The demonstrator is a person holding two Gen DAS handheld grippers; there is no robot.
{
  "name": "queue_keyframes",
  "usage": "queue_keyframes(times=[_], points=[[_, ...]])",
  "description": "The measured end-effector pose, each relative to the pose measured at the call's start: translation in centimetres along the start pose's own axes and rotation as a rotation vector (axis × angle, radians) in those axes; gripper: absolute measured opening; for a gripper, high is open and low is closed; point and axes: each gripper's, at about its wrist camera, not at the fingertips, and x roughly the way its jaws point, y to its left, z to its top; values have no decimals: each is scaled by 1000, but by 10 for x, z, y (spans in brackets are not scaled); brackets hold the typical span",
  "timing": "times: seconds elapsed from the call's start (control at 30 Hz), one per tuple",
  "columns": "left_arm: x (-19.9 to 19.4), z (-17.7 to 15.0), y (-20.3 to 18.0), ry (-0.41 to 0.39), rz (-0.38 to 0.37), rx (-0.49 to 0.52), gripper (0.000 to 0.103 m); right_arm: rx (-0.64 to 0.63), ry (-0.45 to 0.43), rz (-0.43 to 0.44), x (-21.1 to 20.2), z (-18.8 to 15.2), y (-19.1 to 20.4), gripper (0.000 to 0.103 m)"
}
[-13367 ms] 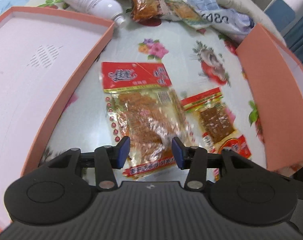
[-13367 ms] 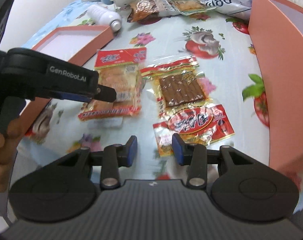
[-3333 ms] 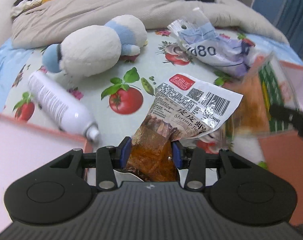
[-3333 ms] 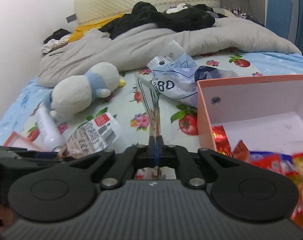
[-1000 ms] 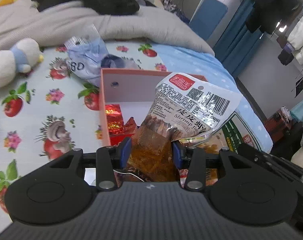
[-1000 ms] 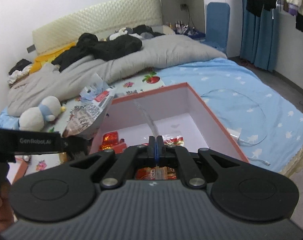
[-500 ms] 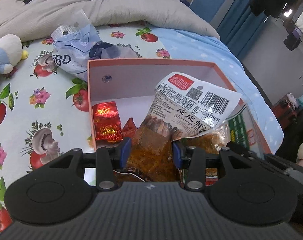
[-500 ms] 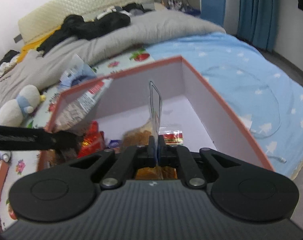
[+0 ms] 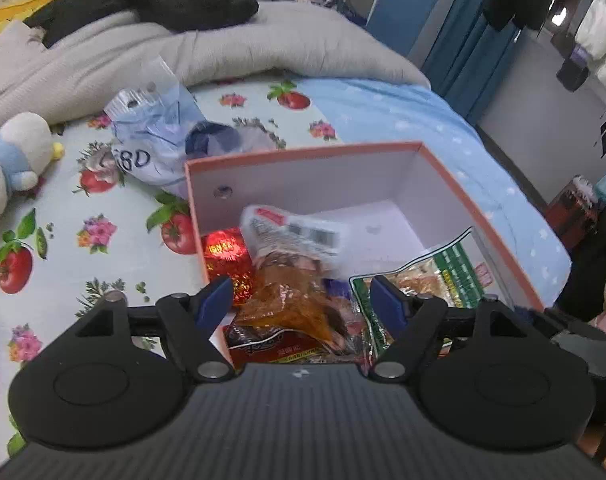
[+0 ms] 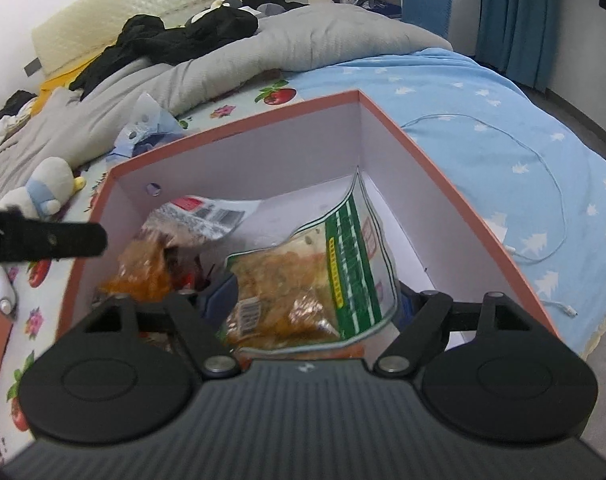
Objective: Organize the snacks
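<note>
the open orange-rimmed cardboard box [image 9: 455,184] with white walls holds a clear packet of orange-brown shrimp snack [image 9: 295,264], a green-striped clear snack bag [image 10: 303,276] and a shiny red foil pack [image 9: 225,252]. the left gripper [image 9: 299,304] and right gripper [image 10: 307,304] have just spread wide above them, gripping nothing.

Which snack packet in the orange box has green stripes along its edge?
The clear green-striped snack packet nearest the right gripper; the barcode-label shrimp packet beside it shows red and white.

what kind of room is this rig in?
Most likely a bedroom: the orange cardboard box sits on a bed with a rumpled grey duvet, a cream padded headboard and a white plush toy.
</note>
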Motion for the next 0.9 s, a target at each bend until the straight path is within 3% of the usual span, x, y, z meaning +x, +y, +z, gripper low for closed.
queue_keyframes(times=[0.33, 0.8, 0.87, 0.9], points=[[-98, -11, -3, -118, 16, 10, 79, 31, -133, 50, -83, 5, 12, 78], [-246, -70, -14, -274, 25, 13, 79, -5, -296, 124, -200, -21, 35, 78], [-259, -80, -17, -285, 20, 11, 79, 1, -303, 131, -210, -27, 34, 83], [-265, -85, -18, -291, 20, 13, 79, 5, -310, 134, -216, -31, 33, 92]])
